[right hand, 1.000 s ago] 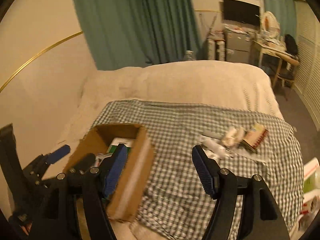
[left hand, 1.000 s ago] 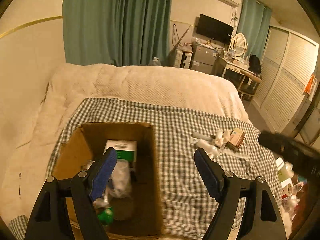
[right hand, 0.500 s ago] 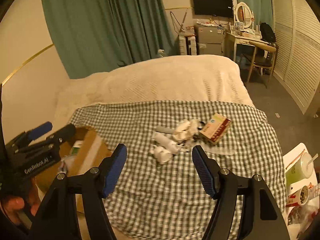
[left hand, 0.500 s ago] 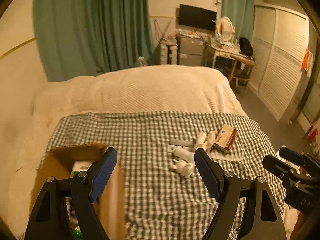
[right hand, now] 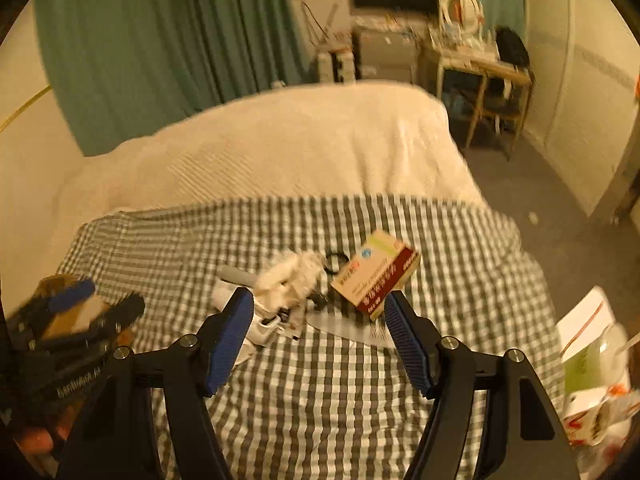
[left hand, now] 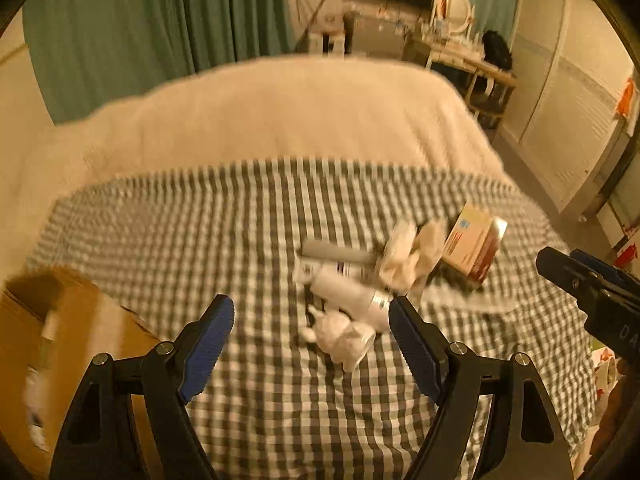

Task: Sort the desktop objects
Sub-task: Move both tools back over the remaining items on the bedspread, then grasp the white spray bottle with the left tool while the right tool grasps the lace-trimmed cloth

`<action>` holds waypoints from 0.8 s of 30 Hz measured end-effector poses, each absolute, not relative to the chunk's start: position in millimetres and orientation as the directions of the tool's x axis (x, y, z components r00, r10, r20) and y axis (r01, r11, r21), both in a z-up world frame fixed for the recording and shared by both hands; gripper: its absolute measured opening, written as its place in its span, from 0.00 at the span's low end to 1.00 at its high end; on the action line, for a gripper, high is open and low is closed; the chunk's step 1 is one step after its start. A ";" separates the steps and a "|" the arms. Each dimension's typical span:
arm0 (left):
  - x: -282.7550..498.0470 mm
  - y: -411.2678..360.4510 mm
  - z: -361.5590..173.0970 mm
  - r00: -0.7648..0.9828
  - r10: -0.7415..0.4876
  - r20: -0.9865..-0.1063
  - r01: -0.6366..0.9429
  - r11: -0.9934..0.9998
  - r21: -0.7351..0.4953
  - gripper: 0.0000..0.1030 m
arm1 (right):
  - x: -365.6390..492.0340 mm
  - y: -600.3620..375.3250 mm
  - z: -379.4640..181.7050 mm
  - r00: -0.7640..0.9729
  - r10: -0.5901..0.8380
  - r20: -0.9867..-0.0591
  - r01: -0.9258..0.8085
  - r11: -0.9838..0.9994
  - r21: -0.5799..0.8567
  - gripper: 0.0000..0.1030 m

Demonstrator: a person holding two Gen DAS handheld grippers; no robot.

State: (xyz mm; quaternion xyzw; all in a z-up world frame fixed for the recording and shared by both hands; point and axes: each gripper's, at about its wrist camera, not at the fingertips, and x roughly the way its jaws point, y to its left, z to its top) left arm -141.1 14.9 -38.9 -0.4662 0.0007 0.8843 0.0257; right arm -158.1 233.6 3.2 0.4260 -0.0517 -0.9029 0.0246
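Note:
A small pile lies on the checked cloth (left hand: 248, 240): a red-and-cream carton (left hand: 474, 246), crumpled white tissue (left hand: 412, 254), a grey tube (left hand: 336, 254), a white bottle (left hand: 352, 294) and a white wad (left hand: 340, 334). The carton (right hand: 376, 280), the tissue (right hand: 288, 276) and a clear flat piece (right hand: 352, 326) show in the right wrist view. My left gripper (left hand: 310, 350) is open and empty, just short of the pile. My right gripper (right hand: 318, 340) is open and empty, near the carton. The cardboard box (left hand: 60, 344) sits at the left.
The cloth covers a bed with a cream blanket (left hand: 280, 120). Green curtains (left hand: 140, 20) hang behind. A desk and chair (right hand: 480, 92) stand at the far right. Drink cups and a paper bag (right hand: 592, 368) sit at the right edge.
Both grippers have swung right, away from the cardboard box and toward the pile. The box has slid to the left edge of both views. Both stay open and empty.

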 end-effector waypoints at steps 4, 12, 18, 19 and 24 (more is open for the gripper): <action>-161.4 12.8 -74.1 -0.514 0.037 -0.857 0.002 -0.999 -0.045 0.80 | -179.1 242.2 -40.2 -0.588 -0.091 -0.804 -0.021 -0.992 0.128 0.66; -190.9 29.3 -102.8 -0.523 0.033 -0.852 -0.024 -0.999 -0.024 0.80 | -214.1 231.9 -74.2 -0.574 -0.146 -0.806 0.006 -0.985 0.174 0.66; -210.2 36.1 -126.2 -0.481 0.071 -0.874 -0.066 -0.997 -0.044 0.80 | -237.7 219.4 -93.4 -0.561 -0.190 -0.805 0.012 -0.975 0.221 0.70; -211.3 36.5 -129.2 -0.476 0.079 -0.876 -0.070 -0.996 -0.051 0.80 | -241.4 217.7 -97.6 -0.555 -0.196 -0.808 0.012 -0.973 0.229 0.72; -218.2 37.7 -137.5 -0.466 0.138 -0.874 -0.100 -0.990 -0.103 0.80 | -259.6 208.1 -117.8 -0.521 -0.226 -0.823 0.009 -0.966 0.259 0.78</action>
